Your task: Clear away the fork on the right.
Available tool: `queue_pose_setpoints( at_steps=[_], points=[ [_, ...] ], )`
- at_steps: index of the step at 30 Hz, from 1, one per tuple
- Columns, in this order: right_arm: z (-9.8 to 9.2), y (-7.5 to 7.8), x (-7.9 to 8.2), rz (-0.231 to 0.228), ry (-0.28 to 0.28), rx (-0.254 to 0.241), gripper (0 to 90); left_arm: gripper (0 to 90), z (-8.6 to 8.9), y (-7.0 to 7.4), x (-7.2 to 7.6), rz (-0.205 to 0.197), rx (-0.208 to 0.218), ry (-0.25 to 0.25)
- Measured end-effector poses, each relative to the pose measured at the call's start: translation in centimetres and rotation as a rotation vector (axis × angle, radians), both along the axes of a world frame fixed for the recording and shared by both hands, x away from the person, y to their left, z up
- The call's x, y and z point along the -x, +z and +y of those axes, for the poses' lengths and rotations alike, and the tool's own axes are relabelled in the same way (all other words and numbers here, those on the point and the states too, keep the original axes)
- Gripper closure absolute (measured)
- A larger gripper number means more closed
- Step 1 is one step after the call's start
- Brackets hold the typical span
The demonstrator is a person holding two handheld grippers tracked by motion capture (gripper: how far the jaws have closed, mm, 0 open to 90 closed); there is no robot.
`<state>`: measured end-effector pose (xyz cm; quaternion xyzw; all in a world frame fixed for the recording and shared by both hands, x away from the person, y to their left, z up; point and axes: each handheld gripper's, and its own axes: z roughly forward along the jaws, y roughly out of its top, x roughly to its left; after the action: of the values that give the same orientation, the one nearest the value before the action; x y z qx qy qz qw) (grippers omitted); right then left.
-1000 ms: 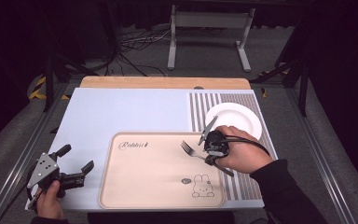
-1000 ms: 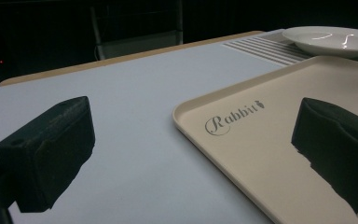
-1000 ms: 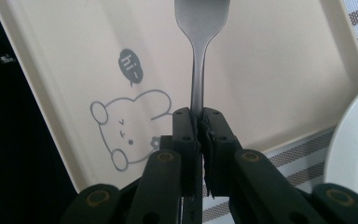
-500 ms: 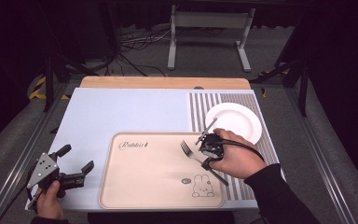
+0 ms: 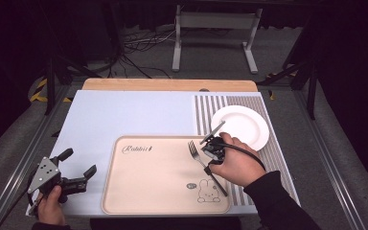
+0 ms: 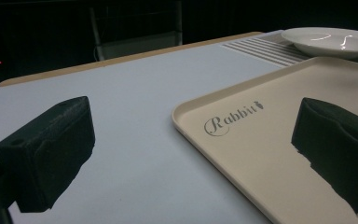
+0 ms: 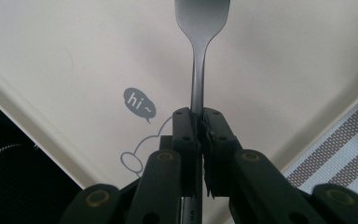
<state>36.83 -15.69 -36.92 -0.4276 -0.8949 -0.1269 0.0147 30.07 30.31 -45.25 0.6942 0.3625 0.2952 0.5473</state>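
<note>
While the left gripper (image 5: pixel 79 175) rests at the near left corner of the table, its jaws spread wide and empty beside the tray (image 5: pixel 124 201), the work sits to the right. There the right gripper (image 7: pixel 199 122) is clamped on the fork (image 7: pixel 200 28) along its handle, tines pointing away over the tray's right part, near the white plate (image 5: pixel 249 132). Thin, stiff and smooth, the fork looks light but likely to swivel or slip between the pads; a hold nearer mid-handle should steady it. The right hand (image 5: pixel 237 165) lies low, wrist angled toward the far left.
</note>
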Motion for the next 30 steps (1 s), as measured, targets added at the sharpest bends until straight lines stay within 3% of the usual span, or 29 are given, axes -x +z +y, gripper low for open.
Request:
queue_pose_setpoints(
  at_steps=[10, 17, 30],
  points=[
    [0.1, -0.9, -0.1, 0.009, -0.125, -0.003, 84.8, 0.1, 0.0, 0.0, 0.0, 0.001, 0.0, 0.001],
    [0.2, -1.7, -0.1, 0.027, -0.157, 0.003, 84.7, 0.1, 0.0, 0.0, 0.0, 0.001, 0.0, 0.001],
    [0.5, -3.0, -0.1, 0.051, -0.162, 0.037, 84.7, 0.1, 0.0, 0.0, 0.0, 0.001, -0.001, 0.0]
  ],
)
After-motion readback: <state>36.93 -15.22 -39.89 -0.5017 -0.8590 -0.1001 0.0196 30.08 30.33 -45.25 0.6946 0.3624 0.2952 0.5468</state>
